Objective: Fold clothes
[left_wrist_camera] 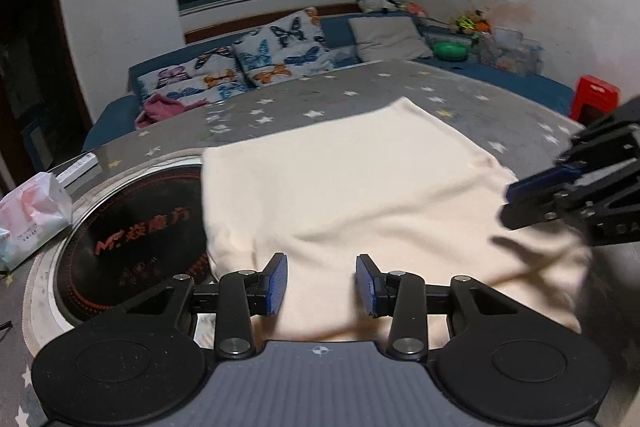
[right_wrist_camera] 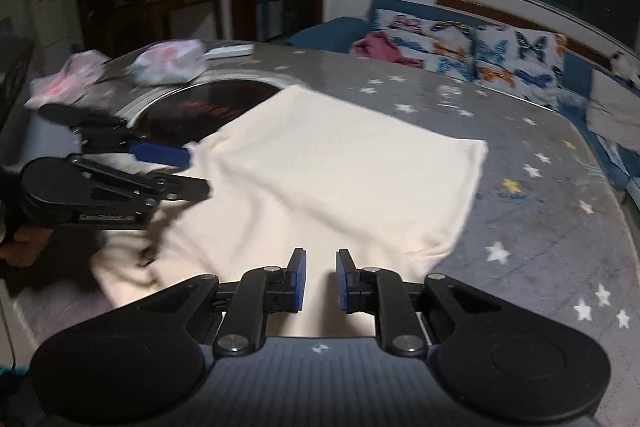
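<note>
Cream knitted cloth [left_wrist_camera: 352, 195], folded into a rough rectangle, lies flat on my grey star-patterned desk [left_wrist_camera: 460, 99], its left part overlapping a round black glass hotplate [left_wrist_camera: 132, 227]. My left tongs [left_wrist_camera: 321, 283] hover over its near edge, spread wide and empty. My right tongs [right_wrist_camera: 321, 281] hang over the near right part, parted by a narrow gap, holding nothing. Beyond the desk, butterfly-print cushions [left_wrist_camera: 280, 47] sit on a blue sofa [left_wrist_camera: 340, 27].

Left hand-held gripper [left_wrist_camera: 321, 285] parted wide; right hand-held gripper [right_wrist_camera: 321, 281] narrower (both empty).
</note>
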A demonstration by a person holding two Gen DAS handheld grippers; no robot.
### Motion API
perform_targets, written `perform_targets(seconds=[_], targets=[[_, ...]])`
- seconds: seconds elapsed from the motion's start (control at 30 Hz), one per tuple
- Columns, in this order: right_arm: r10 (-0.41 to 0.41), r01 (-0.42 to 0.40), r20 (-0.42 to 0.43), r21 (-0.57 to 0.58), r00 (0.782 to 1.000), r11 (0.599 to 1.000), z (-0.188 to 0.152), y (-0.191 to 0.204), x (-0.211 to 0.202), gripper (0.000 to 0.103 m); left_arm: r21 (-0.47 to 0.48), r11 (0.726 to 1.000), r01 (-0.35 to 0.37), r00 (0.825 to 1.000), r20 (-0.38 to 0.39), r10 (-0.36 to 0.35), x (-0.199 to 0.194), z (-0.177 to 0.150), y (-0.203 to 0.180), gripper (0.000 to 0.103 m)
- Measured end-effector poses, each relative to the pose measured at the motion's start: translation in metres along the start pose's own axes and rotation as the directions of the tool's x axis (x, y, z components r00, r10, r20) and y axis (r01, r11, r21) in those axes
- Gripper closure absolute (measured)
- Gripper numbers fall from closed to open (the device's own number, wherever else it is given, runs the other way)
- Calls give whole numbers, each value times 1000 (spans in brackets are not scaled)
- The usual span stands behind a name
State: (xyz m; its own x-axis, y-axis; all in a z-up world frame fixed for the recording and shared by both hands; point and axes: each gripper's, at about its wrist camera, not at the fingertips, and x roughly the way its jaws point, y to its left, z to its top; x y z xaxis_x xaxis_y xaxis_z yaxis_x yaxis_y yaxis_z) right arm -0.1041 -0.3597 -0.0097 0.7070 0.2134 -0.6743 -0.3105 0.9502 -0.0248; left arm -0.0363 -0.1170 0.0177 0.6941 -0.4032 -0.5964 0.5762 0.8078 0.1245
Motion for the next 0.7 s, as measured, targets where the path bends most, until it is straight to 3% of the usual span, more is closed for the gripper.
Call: perform_targets(seconds=[0.5, 0.7], targets=[[-3, 2, -7, -124, 1000, 992, -4, 37, 11, 88, 84, 996, -19, 1000, 17, 17, -40, -23, -6, 60], [5, -8, -18, -147, 1000, 989, -6, 40, 12, 87, 180, 984, -10, 1000, 26, 6, -68, -38, -6, 54]])
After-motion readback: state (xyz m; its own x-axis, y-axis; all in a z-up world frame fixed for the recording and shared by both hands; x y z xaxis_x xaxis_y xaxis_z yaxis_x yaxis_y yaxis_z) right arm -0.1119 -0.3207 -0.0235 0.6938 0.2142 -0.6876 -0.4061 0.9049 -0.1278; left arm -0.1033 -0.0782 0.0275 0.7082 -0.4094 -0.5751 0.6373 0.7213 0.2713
